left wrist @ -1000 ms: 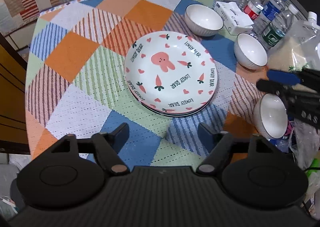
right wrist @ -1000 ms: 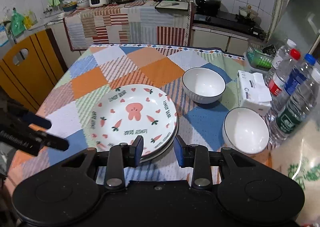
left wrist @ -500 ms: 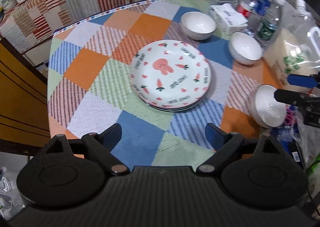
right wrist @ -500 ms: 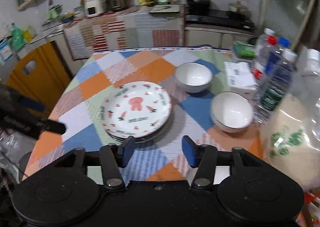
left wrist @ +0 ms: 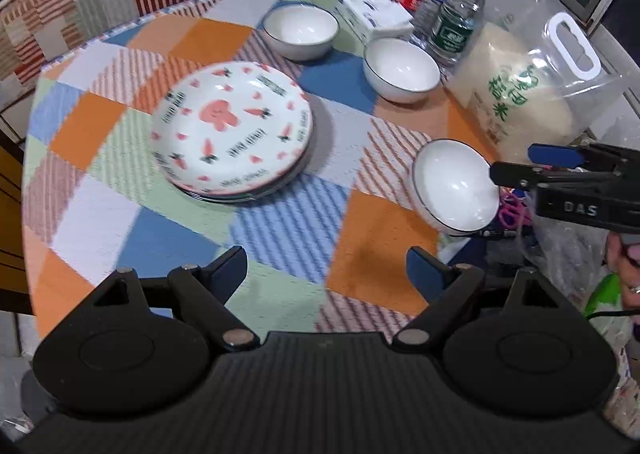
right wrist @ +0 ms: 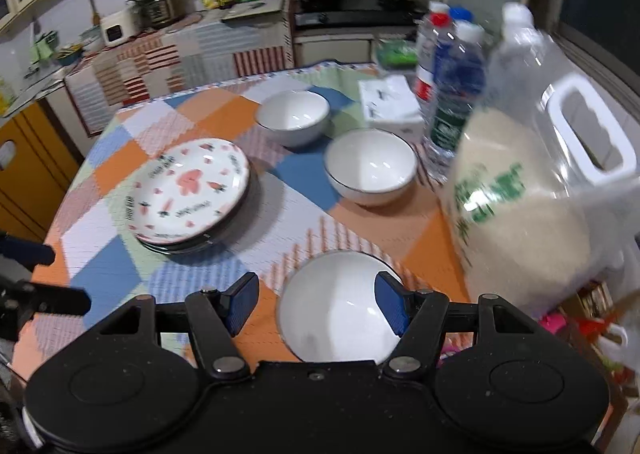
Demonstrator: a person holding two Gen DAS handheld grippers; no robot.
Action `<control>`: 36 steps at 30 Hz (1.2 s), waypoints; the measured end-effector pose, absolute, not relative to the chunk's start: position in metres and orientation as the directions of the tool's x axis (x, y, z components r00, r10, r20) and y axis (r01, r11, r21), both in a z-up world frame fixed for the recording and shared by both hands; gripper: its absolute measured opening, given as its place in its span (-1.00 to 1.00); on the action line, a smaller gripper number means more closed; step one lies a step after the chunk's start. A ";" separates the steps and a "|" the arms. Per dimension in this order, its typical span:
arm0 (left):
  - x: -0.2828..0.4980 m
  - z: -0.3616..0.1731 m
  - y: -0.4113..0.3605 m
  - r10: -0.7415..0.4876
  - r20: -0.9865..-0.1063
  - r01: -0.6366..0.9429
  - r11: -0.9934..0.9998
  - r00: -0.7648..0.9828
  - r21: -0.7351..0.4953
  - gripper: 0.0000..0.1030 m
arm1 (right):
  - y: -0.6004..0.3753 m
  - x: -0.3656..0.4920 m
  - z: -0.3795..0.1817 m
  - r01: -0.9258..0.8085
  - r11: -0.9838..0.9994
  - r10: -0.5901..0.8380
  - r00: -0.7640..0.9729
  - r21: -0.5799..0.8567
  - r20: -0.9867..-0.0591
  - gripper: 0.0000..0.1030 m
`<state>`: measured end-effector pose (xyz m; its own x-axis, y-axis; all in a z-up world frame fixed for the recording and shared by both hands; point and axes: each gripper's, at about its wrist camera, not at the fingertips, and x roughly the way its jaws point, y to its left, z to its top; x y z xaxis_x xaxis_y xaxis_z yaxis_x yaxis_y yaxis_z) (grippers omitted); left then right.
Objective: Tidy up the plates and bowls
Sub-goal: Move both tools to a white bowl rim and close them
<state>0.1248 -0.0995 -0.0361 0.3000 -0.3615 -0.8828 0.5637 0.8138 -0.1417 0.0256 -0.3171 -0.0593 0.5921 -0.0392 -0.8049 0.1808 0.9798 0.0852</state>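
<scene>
Kitchen counters and a stove sit behind a table point(right wrist: 188, 125) covered in a patchwork cloth. Near its middle lies a plate stack point(right wrist: 190, 193), rabbit print on top, which looks already gathered. Three white bowls are apart from one another: a far bowl point(right wrist: 294, 121), a middle bowl point(right wrist: 370, 171), and a near bowl point(right wrist: 340, 306) at the table's right edge.

In the right wrist view the right gripper point(right wrist: 316, 304) hangs over the near bowl with its fingers spread, one blue pad above the rim and the other out over the cloth, grasping nothing. It is probably lining up to pinch that rim and carry the bowl to another, since nesting the bowls seems to be what remains.

The left gripper point(left wrist: 326, 268) hovers over bare cloth at the near edge, fingers released and empty, likely waiting out of the way.

A rice bag point(right wrist: 532, 189) stands just beside the near bowl on the right, with bottles point(right wrist: 452, 65) and a tissue box point(right wrist: 390, 103) behind the middle bowl. The bag crowds the right side, so a lift toward the middle bowl should swing left of it.
</scene>
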 end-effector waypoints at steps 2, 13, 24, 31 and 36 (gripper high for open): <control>0.125 -0.046 -0.110 -0.361 -0.887 0.557 0.817 0.287 -0.152 0.69 | -0.326 0.025 -0.070 0.199 0.975 -0.043 0.589 0.093 -0.807 0.34; 0.127 -0.089 -0.152 -0.402 -0.864 0.569 0.803 0.302 -0.174 0.60 | -0.364 0.029 -0.133 0.267 0.960 -0.094 0.594 0.086 -0.799 0.28; 0.139 -0.133 -0.196 -0.475 -0.836 0.516 0.806 0.275 -0.289 0.60 | -0.372 0.036 -0.179 0.292 0.947 -0.048 0.539 0.134 -0.841 -0.42; 0.144 -0.156 -0.215 -0.474 -0.855 0.513 0.798 0.212 -0.315 0.06 | -0.379 0.037 -0.182 0.311 0.940 -0.046 0.523 0.140 -0.851 -0.70; 0.144 -0.163 -0.213 -0.508 -0.857 0.456 0.785 0.088 -0.419 -0.59 | -0.382 0.036 -0.178 0.329 0.927 -0.023 0.534 0.183 -0.845 -0.74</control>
<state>0.1442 -0.2128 -0.1631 0.0879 -0.5082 -0.8568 0.4556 0.7854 -0.4191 0.0363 -0.3824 -0.1780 0.5343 -0.0229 -0.8450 0.3287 0.9266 0.1827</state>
